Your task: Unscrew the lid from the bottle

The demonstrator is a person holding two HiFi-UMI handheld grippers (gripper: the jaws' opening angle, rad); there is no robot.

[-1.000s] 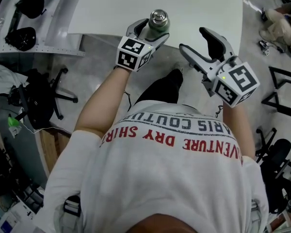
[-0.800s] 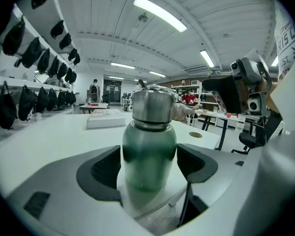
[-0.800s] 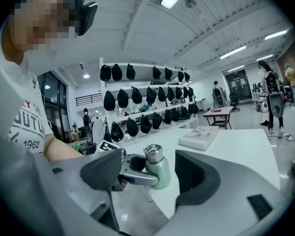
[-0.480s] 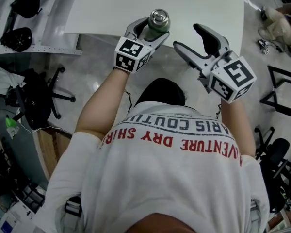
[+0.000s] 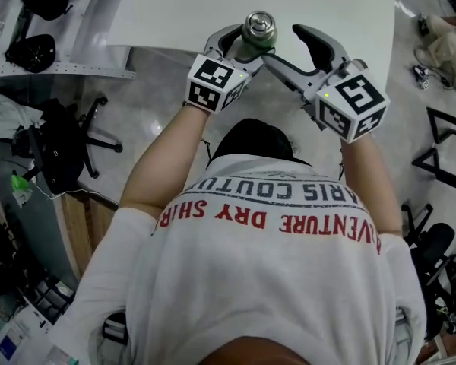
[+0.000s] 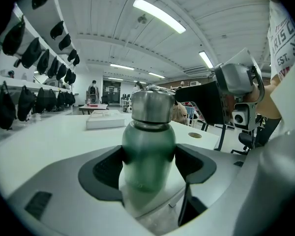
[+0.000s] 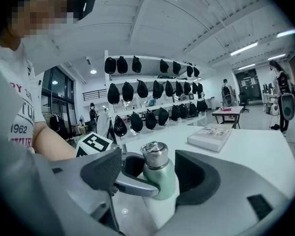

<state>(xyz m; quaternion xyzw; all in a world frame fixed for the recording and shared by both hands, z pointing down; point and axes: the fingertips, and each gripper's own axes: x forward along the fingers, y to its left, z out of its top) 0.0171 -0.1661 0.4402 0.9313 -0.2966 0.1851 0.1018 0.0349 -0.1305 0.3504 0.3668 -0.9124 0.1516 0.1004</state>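
1. Head view: the shirt (image 5: 273, 295) print reads "VENTURE DRY";
2. left tongs (image 5: 238, 50), jaws just closing, grip the green bottle (image 6: 148, 156) at the bench (image 5: 175, 14) edge, lid (image 6: 150, 104) on;
3. right tongs (image 5: 295, 52) gape wide around the bottle, not touching.

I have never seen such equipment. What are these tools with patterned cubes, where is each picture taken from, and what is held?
A person holds a two-jaw hand tool in each hand; the cubes are parts of them. One camera looks down from the head; two ride on the tools. The left gripper, whose jaws have just been closing, grips the green bottle at the edge of the white table. The right gripper is open near the metal lid. A book lies farther back.
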